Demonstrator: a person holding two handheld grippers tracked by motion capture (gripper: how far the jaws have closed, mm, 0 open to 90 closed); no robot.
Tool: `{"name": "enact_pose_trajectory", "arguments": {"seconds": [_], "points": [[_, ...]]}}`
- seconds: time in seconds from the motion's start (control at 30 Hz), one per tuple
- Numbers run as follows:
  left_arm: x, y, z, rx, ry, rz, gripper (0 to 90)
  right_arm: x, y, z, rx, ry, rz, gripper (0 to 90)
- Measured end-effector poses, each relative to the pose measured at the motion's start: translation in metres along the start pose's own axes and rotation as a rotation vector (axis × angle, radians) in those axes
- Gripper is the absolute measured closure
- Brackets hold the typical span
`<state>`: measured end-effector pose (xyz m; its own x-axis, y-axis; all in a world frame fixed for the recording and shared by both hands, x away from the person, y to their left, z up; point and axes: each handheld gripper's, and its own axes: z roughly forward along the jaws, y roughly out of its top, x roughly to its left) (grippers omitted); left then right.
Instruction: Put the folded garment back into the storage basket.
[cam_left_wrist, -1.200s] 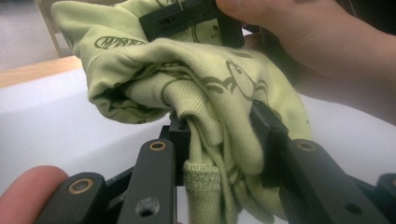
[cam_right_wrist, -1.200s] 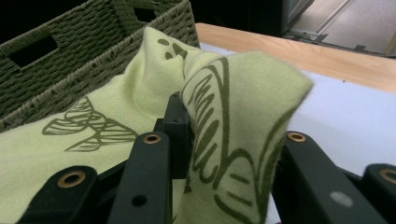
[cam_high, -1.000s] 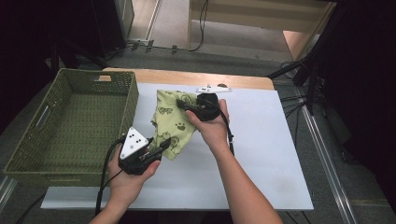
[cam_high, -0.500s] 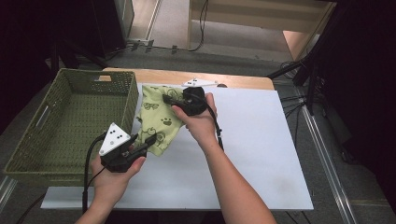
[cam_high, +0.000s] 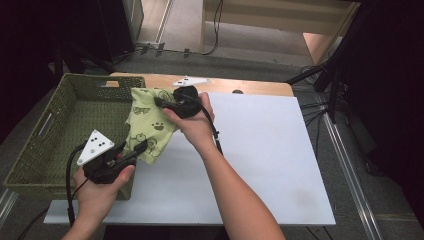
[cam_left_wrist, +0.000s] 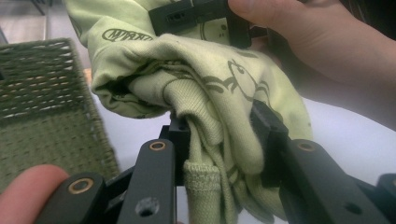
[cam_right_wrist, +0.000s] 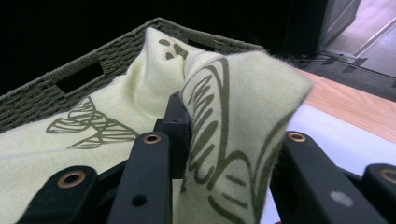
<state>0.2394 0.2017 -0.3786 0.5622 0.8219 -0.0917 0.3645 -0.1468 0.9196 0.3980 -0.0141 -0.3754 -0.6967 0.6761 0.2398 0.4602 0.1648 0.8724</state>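
My white table top (cam_high: 260, 165) on wood (cam_high: 250, 86), grey floor (cam_high: 185, 30), dark surroundings, cables (cam_high: 320, 107) at my right

High view: overhead, facing forward-down. Gripper views: close-up, sharing the pale green printed cloth (cam_high: 150, 125) beside the woven olive basket (cam_high: 55, 125).

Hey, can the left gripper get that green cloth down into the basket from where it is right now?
Probably yes. The left gripper is clamped on the green cloth right at the basket rim, nothing between. But the right gripper also grips the cloth, so it must follow or let go.
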Motion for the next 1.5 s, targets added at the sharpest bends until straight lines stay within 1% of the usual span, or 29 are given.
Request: {"name": "enact_pose_trajectory", "arguments": {"seconds": [0.17,0.2,0.23,0.27,0.33,0.53,0.6,0.77,0.97,1.07,1.13,1.17,1.2,1.23,1.3,1.33,1.37,1.4,1.43,1.47,1.5], "points": [[0.012,-0.004,-0.008,-0.003,0.026,-0.013,65.6,0.010,0.005,0.017,0.008,0.017,-0.007,66.3],[0.012,-0.004,-0.008,-0.003,0.026,-0.013,65.6,0.012,0.006,0.020,0.004,0.022,-0.010,66.3],[0.017,-0.006,-0.012,-0.009,0.035,-0.026,65.6,0.014,0.006,0.023,0.004,0.026,-0.010,66.3],[0.020,-0.007,-0.014,-0.006,0.036,-0.030,65.6,0.016,0.006,0.027,0.013,0.030,-0.008,66.3],[0.025,-0.008,-0.018,-0.007,0.043,-0.036,65.6,0.020,0.006,0.033,0.017,0.040,-0.002,66.3],[0.039,-0.011,-0.029,-0.011,0.068,-0.050,65.6,0.032,0.011,0.052,0.026,0.067,-0.004,66.3],[0.044,-0.013,-0.032,-0.015,0.077,-0.060,65.6,0.036,0.014,0.057,0.028,0.070,-0.016,66.2],[0.055,-0.015,-0.040,-0.011,0.103,-0.064,65.5,0.047,0.019,0.072,0.032,0.081,-0.026,66.3],[0.067,-0.020,-0.048,-0.008,0.126,-0.083,65.5,0.058,0.021,0.089,0.036,0.098,-0.036,66.2],[0.074,-0.022,-0.050,0.005,0.138,-0.085,65.5,0.061,0.019,0.099,0.034,0.111,-0.033,66.2],[0.077,-0.022,-0.051,0.008,0.140,-0.089,65.5,0.061,0.018,0.105,0.022,0.126,-0.030,65.9],[0.077,-0.022,-0.051,0.008,0.140,-0.089,65.5,0.061,0.018,0.107,0.012,0.137,-0.021,65.8],[0.080,-0.022,-0.052,0.009,0.147,-0.088,65.5,0.060,0.018,0.109,0.005,0.148,-0.005,65.8],[0.082,-0.022,-0.052,0.013,0.147,-0.089,65.4,0.059,0.018,0.111,0.008,0.157,0.006,65.8],[0.086,-0.022,-0.052,0.012,0.144,-0.094,65.3,0.060,0.019,0.115,0.010,0.154,-0.005,65.8],[0.088,-0.022,-0.053,0.010,0.133,-0.103,65.0,0.062,0.019,0.118,0.013,0.151,-0.008,65.7],[0.091,-0.021,-0.053,0.016,0.120,-0.117,64.1,0.063,0.019,0.119,0.011,0.151,-0.011,65.4],[0.093,-0.021,-0.053,0.036,0.115,-0.133,61.8,0.063,0.019,0.121,0.009,0.151,-0.007,64.3],[0.095,-0.021,-0.052,0.059,0.130,-0.147,54.7,0.062,0.018,0.124,0.003,0.144,0.003,60.3],[0.096,-0.021,-0.052,0.090,0.154,-0.158,41.8,0.061,0.016,0.127,-0.001,0.123,-0.006,52.3],[0.098,-0.023,-0.051,0.124,0.170,-0.160,26.9,0.060,0.014,0.131,0.002,0.095,-0.021,39.9]]}}
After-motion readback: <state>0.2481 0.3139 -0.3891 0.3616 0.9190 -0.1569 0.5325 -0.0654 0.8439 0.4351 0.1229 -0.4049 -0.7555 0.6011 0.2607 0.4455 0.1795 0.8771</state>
